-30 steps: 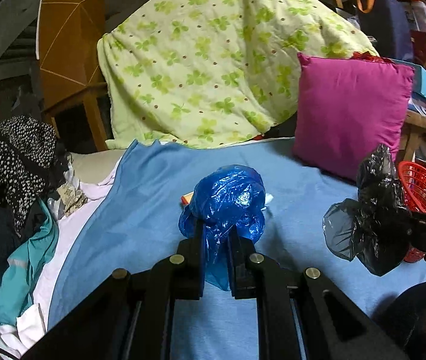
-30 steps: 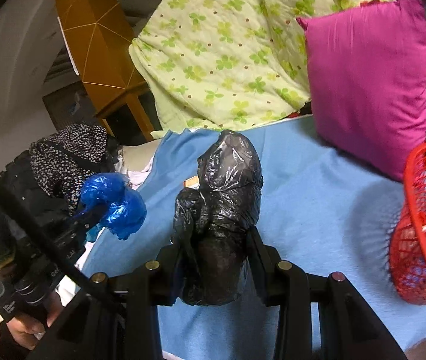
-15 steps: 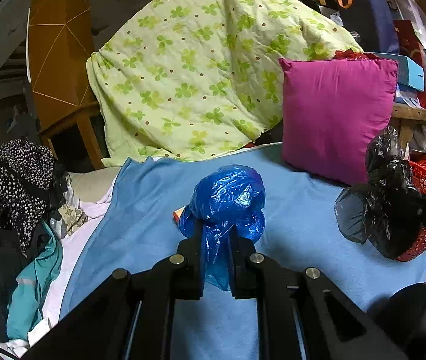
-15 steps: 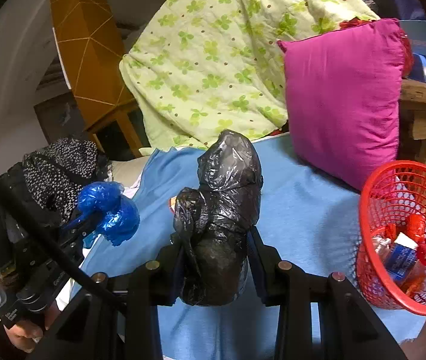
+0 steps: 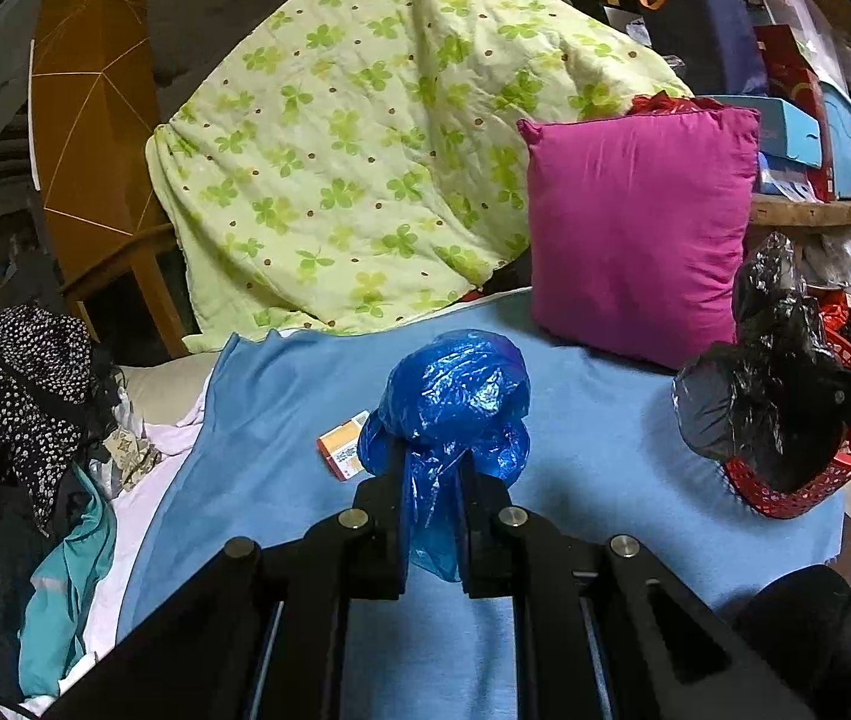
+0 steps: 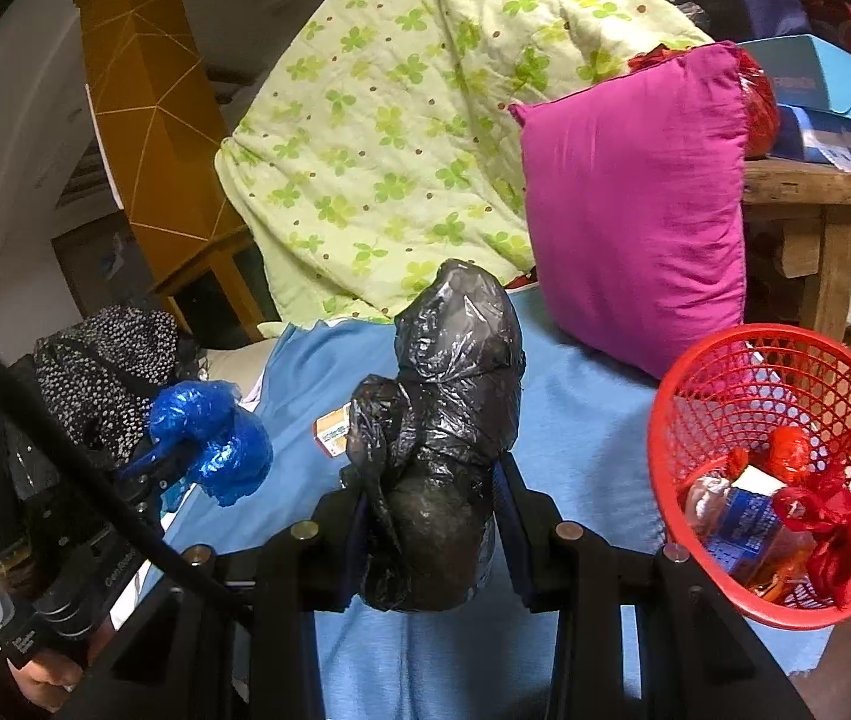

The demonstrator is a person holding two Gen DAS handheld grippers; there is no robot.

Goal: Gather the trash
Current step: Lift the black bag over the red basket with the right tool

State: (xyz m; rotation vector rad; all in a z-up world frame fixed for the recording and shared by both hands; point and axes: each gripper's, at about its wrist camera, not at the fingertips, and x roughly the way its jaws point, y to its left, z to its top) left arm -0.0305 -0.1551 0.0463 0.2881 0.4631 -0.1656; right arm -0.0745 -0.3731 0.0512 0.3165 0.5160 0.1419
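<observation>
Both tools rose, bags clamped; red basket (image 6: 701,372) nearer right edge.

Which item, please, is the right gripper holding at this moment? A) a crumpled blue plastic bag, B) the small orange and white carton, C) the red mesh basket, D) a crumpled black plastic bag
D: in the right wrist view the right gripper has its fingers closed on the black plastic bag, while the blue plastic bag sits in the left gripper, and the red mesh basket stands apart at the bed's edge.
</observation>
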